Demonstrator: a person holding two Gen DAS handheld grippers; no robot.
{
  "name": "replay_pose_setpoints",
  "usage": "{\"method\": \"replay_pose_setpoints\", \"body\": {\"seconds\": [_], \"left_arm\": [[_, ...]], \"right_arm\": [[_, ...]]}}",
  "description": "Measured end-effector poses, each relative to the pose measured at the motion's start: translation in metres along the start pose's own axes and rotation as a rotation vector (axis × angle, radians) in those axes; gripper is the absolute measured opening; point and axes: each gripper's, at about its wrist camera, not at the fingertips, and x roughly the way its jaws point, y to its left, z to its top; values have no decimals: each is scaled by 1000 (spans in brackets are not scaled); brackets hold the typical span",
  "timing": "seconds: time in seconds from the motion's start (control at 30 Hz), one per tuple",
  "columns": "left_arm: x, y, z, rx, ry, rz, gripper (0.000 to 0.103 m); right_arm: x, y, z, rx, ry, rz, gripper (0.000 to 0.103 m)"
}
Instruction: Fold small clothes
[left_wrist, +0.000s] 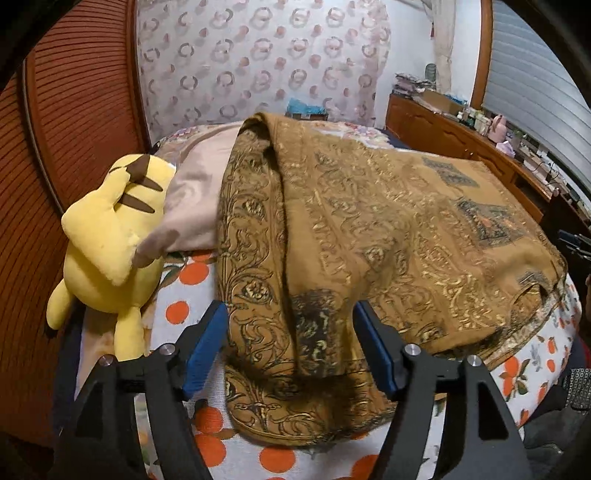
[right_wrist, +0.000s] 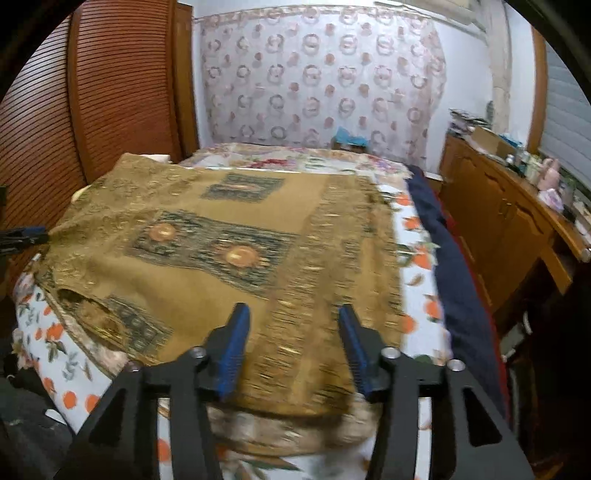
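A brown garment with gold scroll pattern and dark patches (left_wrist: 388, 236) lies spread on the bed, its left part bunched into a long raised fold (left_wrist: 258, 206). It also shows in the right wrist view (right_wrist: 221, 251), lying fairly flat. My left gripper (left_wrist: 290, 314) is open, its blue fingers either side of the fold's near end, just above the cloth. My right gripper (right_wrist: 291, 317) is open and empty above the garment's near right part, close to its patterned edge band.
A yellow plush toy (left_wrist: 103, 243) and a pink pillow (left_wrist: 192, 206) lie at the bed's left. The orange-print sheet (right_wrist: 417, 266) covers the bed. A wooden slatted wardrobe (right_wrist: 92, 110) stands left, a cluttered wooden dresser (right_wrist: 509, 206) right, a patterned curtain (right_wrist: 317, 81) behind.
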Motion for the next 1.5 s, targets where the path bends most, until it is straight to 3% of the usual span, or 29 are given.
{"method": "replay_pose_setpoints", "body": {"seconds": [0.37,0.77,0.93,1.1,1.2,1.5], "left_arm": [[16,6,-9,-26,52,9,76],[24,10,-12,-45,56,3,78],[24,3,-8,-65,54,-90,78],[25,-6,-4,-25,57,-94,28],[22,-6,-2,-34,50,-121,11],[-12,-31,19,-7,-73,-158,9]], "right_arm": [[42,40,7,-58,34,61,65],[66,45,9,-82,82,54,67],[69,45,7,-72,81,53,67],[69,43,5,-65,84,54,67],[70,40,5,-58,90,63,67],[74,39,8,-60,106,51,68]]}}
